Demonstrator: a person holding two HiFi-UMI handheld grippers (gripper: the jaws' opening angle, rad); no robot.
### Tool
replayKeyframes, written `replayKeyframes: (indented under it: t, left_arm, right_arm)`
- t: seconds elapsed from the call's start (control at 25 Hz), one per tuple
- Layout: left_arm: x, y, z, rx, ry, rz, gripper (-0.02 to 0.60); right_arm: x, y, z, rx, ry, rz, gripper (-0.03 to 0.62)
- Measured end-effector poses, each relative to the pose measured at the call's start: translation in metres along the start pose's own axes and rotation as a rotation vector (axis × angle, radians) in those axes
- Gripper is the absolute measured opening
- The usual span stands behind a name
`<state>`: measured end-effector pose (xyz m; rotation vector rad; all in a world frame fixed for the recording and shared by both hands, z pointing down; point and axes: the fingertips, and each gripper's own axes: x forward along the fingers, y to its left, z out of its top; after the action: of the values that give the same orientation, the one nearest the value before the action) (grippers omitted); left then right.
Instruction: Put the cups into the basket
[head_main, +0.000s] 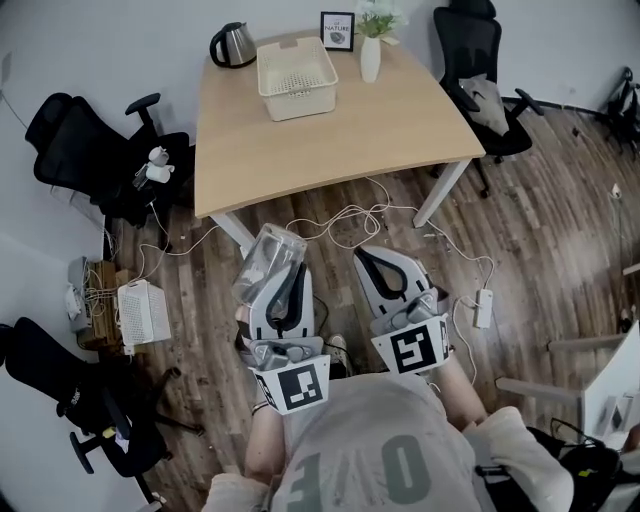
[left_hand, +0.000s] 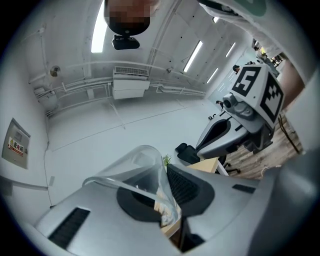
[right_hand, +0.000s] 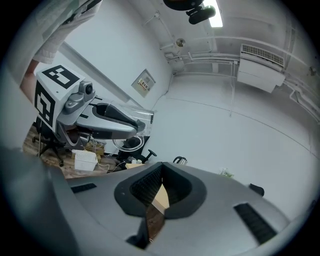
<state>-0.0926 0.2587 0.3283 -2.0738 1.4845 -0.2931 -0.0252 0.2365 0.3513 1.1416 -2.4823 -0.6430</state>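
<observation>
A clear plastic cup (head_main: 266, 262) lies pinched by its rim in my left gripper (head_main: 283, 268), held over the wooden floor short of the table. From the left gripper view the cup (left_hand: 142, 167) sits squashed between the jaws of the left gripper (left_hand: 169, 202). My right gripper (head_main: 384, 256) hangs beside it, shut, with nothing between its jaws; in its own view the right gripper (right_hand: 160, 169) shows its tips meeting. The cream basket (head_main: 296, 100) stands on the far side of the table (head_main: 380, 130), well ahead of both grippers.
A kettle (head_main: 232, 44), a picture frame (head_main: 337, 30) and a white vase with a plant (head_main: 370, 55) stand at the table's back edge. Black office chairs (head_main: 90, 150) (head_main: 485, 75) flank the table. Cables (head_main: 350, 220) and a white box (head_main: 143, 312) lie on the floor.
</observation>
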Motion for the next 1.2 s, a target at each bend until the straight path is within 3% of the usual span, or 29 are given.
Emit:
replayKeyframes:
  t: [0.24,0.4,0.52,0.92,1.2]
  left_arm:
    - [0.019,0.032,-0.030,-0.001,0.033,-0.044,0.044]
    - [0.043,0.037,-0.036,-0.030,0.031,-0.060,0.044]
    - [0.060,0.031,-0.039,-0.038,0.029,-0.075,0.044]
    - [0.147,0.058,-0.063,-0.025,0.005,-0.008,0.044]
    - [0.230,0.082,-0.081,0.004,0.075,0.038,0.044]
  right_arm:
    - [0.046,0.005,0.000,0.006,0.030,-0.007,-0.002]
    - [0.065,-0.016,0.001,-0.035,0.021,-0.032,-0.002]
    - [0.075,-0.031,-0.009,-0.005,0.022,-0.029,-0.002]
    - [0.170,-0.085,-0.036,0.073,-0.026,0.052,-0.002]
    - [0.230,-0.152,-0.046,0.065,-0.074,0.082,-0.002]
